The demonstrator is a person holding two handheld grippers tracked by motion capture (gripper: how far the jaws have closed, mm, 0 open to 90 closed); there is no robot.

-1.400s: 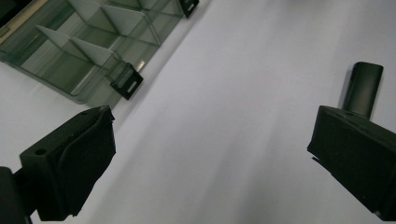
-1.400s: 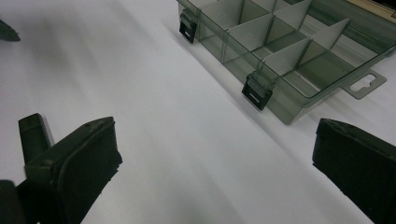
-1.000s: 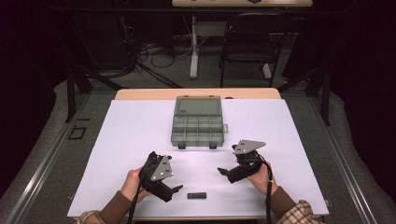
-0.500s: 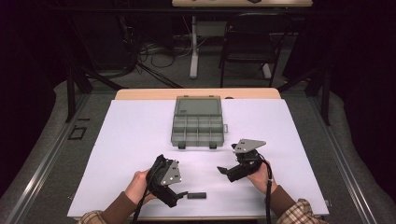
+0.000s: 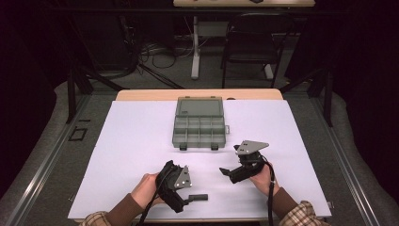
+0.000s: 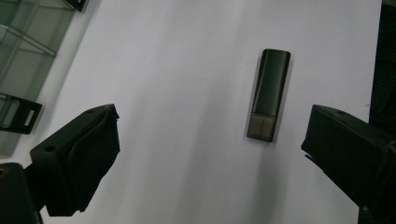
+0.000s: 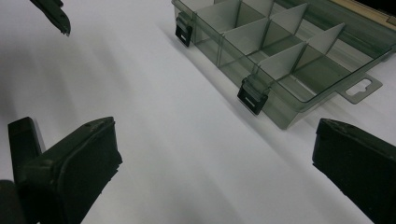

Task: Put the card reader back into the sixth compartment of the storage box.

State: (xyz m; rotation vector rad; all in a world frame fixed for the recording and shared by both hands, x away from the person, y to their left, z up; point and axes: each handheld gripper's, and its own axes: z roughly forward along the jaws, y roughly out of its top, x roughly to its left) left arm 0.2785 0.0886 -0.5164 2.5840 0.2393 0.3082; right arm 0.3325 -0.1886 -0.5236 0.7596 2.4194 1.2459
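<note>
A small black stick (image 5: 200, 197) with a capped end lies flat on the white sheet near the table's front edge. My left gripper (image 5: 184, 200) hovers just left of it, held from the bottom left. In the left gripper view the stick (image 6: 269, 94) lies ahead of the wide-open jaws, nearer the right one, and nothing is between them (image 6: 210, 140). My right gripper (image 5: 228, 173) rests to the right, pointing left, open and empty (image 7: 212, 154). A clear grey compartment box (image 5: 199, 123) stands open in the middle of the table, its dividers (image 7: 280, 51) bare.
The white sheet (image 5: 131, 141) covers most of the table, with a wooden strip (image 5: 197, 94) at the far edge. The box's black latches (image 7: 252, 99) face the near side. A chair (image 5: 251, 42) and cables stand on the floor beyond the table.
My left gripper has dropped toward the front edge and shifted right, closing in on the black stick. The stick, the box and the right gripper have stayed put.
</note>
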